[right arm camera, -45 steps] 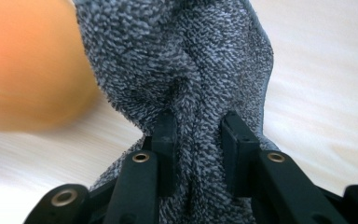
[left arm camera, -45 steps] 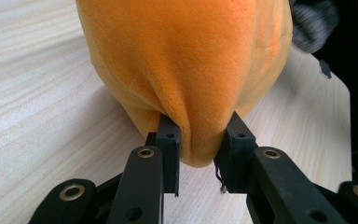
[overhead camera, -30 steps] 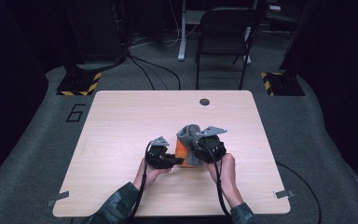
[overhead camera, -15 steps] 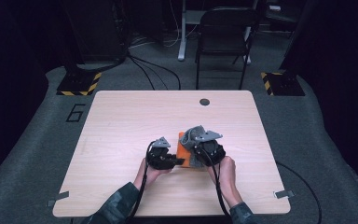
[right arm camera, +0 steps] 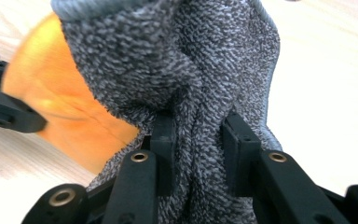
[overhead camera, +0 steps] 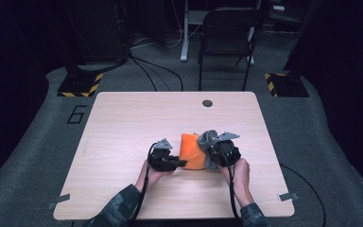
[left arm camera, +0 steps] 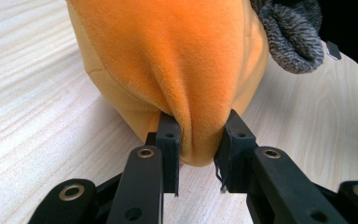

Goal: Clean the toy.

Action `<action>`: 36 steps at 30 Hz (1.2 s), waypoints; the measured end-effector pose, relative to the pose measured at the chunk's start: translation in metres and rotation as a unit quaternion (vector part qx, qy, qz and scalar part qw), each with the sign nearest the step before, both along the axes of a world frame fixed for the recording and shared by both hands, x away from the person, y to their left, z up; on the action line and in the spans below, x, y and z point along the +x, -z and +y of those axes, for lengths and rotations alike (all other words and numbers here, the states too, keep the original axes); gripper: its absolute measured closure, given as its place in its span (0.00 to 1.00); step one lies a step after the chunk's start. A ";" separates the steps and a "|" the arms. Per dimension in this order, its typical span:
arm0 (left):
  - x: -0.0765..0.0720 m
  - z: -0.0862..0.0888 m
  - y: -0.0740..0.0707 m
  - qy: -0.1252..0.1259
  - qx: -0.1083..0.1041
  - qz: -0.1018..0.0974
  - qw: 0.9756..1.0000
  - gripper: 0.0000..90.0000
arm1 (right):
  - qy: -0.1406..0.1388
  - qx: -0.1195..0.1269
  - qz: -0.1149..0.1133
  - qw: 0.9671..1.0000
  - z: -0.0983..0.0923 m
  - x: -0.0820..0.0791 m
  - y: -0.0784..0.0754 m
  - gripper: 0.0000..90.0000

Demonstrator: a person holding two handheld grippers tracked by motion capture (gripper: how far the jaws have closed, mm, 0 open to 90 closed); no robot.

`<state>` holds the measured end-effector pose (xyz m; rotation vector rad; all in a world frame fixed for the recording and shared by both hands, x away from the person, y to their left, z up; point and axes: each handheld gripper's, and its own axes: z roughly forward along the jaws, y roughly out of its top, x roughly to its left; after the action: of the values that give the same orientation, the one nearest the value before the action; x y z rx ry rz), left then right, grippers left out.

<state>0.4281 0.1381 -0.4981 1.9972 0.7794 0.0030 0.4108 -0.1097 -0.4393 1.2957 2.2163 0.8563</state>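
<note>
High view: the orange plush cloth (overhead camera: 192, 150) lies on the near half of the wooden table (overhead camera: 123, 123), a little right of its middle, bunched into a soft mound between the two hands. The left gripper (overhead camera: 178, 163) comes at it from the left, and its tips meet the lower left edge of the mound. The right gripper (overhead camera: 207, 153) sits just to the right of the orange mound, with a grey knitted cloth (overhead camera: 207, 139) draped over its front and touching the orange one. In the left gripper view the two black jaws are clamped on a fold of the orange plush cloth (left arm camera: 177, 65): the fold is squeezed between the pads right at the tips, the rest of the mound swells up and away beyond them, and its lower edge rests on the table. A corner of the grey knitted cloth (left arm camera: 289, 39) shows at the upper right, against the orange. In the right gripper view the jaws are clamped on a thick pleat of the grey knitted cloth (right arm camera: 186, 70), which runs down between the pads and rises in folds above them. The orange plush cloth (right arm camera: 70, 121) lies behind it to the left, partly covered by the grey.
</note>
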 end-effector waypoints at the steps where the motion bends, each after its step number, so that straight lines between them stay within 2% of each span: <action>1: 0.000 0.000 0.000 0.002 0.000 0.000 1.000 0.81 | 0.005 -0.001 0.001 1.000 -0.003 0.001 0.001 0.76; 2: 0.000 0.001 0.000 0.003 -0.001 0.000 1.000 0.81 | 0.010 0.002 0.007 1.000 -0.004 0.002 0.002 0.76; 4: 0.001 0.001 0.000 0.005 -0.002 -0.002 1.000 0.81 | 0.007 0.002 0.007 1.000 -0.007 0.004 0.003 0.76; 12: 0.001 0.001 0.001 0.008 -0.001 -0.004 1.000 0.81 | 0.024 -0.004 0.016 1.000 -0.016 0.009 0.010 0.76; 17: 0.000 0.000 0.001 0.006 0.000 -0.007 1.000 0.81 | 0.043 -0.015 0.039 0.998 -0.027 0.017 0.026 0.76; 22: 0.001 0.001 0.001 0.006 0.002 -0.006 1.000 0.81 | 0.051 -0.038 0.068 0.996 -0.034 0.027 0.049 0.76; 24: 0.001 0.001 0.001 0.007 0.000 -0.006 1.000 0.81 | 0.056 -0.033 0.076 0.995 -0.037 0.029 0.052 0.76; 26: 0.001 0.001 0.001 0.007 0.001 -0.007 1.000 0.81 | 0.062 -0.031 0.071 0.995 -0.040 0.027 0.045 0.76; 27: 0.001 0.001 0.001 0.007 0.001 -0.007 1.000 0.81 | 0.060 -0.028 0.056 0.996 -0.042 0.026 0.039 0.76; 30: 0.000 0.000 0.000 0.008 0.004 -0.010 1.000 0.81 | 0.061 0.000 0.031 0.998 -0.044 0.016 0.013 0.76; 32: -0.001 -0.001 0.000 0.007 0.004 -0.011 1.000 0.81 | 0.043 0.017 0.011 0.999 -0.038 0.008 -0.006 0.76; 36: -0.001 -0.001 0.000 0.008 0.004 -0.014 1.000 0.81 | 0.006 0.031 -0.013 0.999 -0.015 -0.006 -0.026 0.76</action>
<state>0.4275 0.1369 -0.4982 2.0071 0.7470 0.0265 0.4044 -0.1245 -0.4129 1.3168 2.1759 0.9403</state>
